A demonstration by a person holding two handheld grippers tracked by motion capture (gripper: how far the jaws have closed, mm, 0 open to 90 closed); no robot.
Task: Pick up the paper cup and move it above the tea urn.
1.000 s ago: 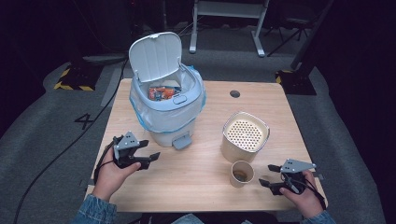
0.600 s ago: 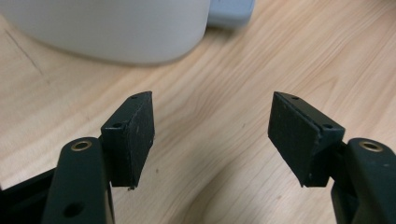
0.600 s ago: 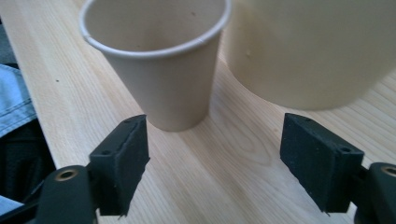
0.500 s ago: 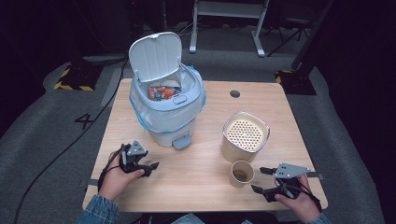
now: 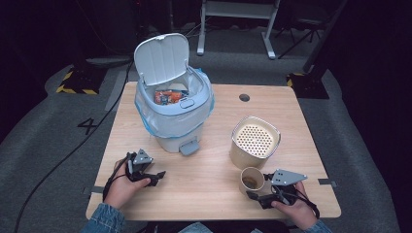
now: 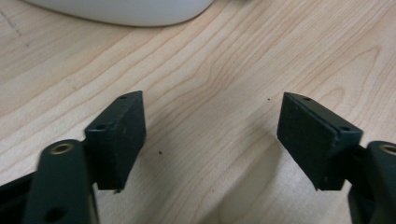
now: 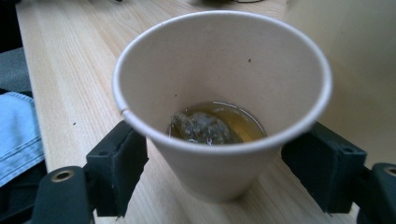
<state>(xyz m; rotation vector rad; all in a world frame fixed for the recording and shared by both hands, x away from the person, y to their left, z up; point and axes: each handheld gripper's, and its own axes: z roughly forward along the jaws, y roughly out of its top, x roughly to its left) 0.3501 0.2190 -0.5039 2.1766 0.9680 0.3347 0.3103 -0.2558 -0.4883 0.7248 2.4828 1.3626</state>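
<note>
Paper cup (image 7: pixel 219 116) w/ tea bag, amber liquid.

This looks like a recording studio or lab set up for staged handling work, not a home. A single light-wood worktop (image 5: pixel 214 194) with a round cable hole (image 5: pixel 244 97) stands alone on grey carpet (image 5: pixel 58 145), and the surroundings fall off into darkness. On the floor to the left of the left tongs (image 5: pixel 158 175) a large number 4 (image 5: pixel 90 125) is marked, and farther back lies yellow-black hazard tape (image 5: pixel 73 90). A black cable (image 5: pixel 73 150) runs across the carpet. Well beyond both tongs, past the far edge of the worktop, stands a white metal stand (image 5: pixel 233 24) with splayed feet.
</note>
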